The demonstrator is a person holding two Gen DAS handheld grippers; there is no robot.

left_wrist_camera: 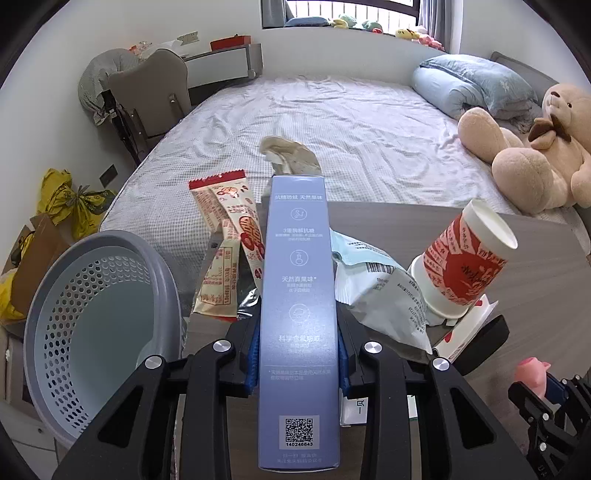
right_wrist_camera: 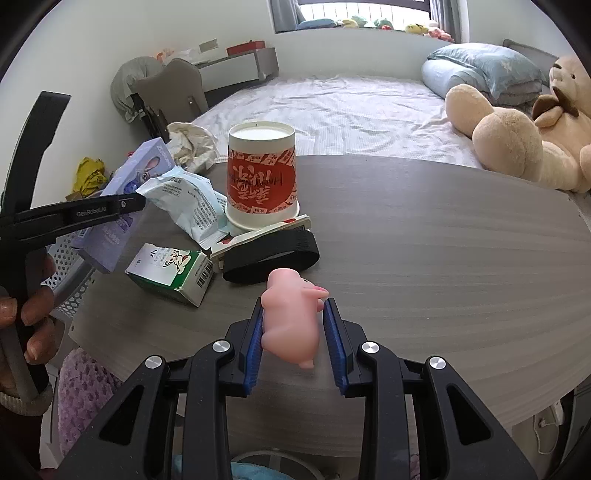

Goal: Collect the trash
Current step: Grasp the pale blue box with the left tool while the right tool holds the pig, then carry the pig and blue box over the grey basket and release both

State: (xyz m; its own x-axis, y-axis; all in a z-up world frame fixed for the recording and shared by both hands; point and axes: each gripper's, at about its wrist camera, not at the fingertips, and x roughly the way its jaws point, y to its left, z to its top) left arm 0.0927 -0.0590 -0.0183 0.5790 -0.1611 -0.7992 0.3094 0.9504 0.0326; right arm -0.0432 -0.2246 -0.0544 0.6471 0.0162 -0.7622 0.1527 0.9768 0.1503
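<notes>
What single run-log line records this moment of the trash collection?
left tool: shut on purple box | right tool: around pink pig toy | grey basket: left of table | phase: carrying box

I see a bed (left_wrist_camera: 332, 122) with a pale checked sheet beyond the grey wood table (right_wrist_camera: 424, 258). Far left stands a padded chair (left_wrist_camera: 151, 96) by white walls; daylight enters the far window (left_wrist_camera: 340, 11).

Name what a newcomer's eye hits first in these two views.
The long lavender box clamped in the left gripper fills that view, with the grey perforated bin at its left. In the right view, a pink toy pig sits in the right gripper, the red-and-white paper cup upside down behind it.
</notes>
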